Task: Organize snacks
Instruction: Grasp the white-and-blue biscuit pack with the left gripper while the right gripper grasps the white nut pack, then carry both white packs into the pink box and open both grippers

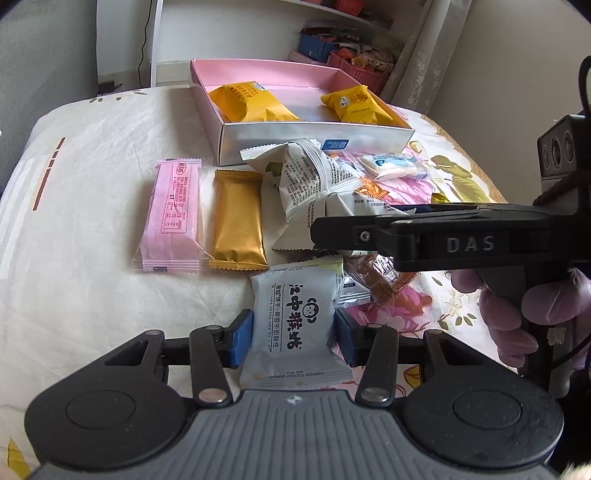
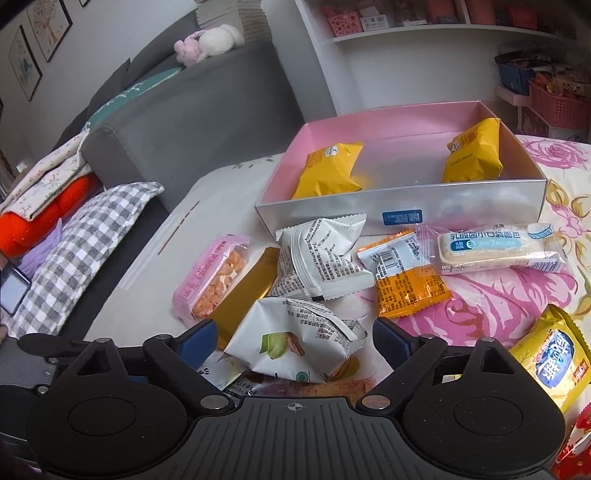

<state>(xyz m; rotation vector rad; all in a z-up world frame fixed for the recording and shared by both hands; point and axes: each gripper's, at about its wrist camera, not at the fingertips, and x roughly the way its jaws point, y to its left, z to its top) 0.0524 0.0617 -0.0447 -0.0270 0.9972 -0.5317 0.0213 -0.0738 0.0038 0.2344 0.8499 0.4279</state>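
Sofa: a grey sofa [image 2: 192,122] stands beside the bed.
Toy: a soft bunny [image 2: 210,42] lies on top of the sofa back.
Pillow: a checked pillow [image 2: 85,243] rests by the sofa.
Pictures: two framed pictures [image 2: 40,40] hang on the wall.
Baskets: a pink basket [image 1: 354,68] sits on the shelf [image 2: 424,35] side.
Bedsheet: a flowery sheet [image 2: 517,295] covers the bed.
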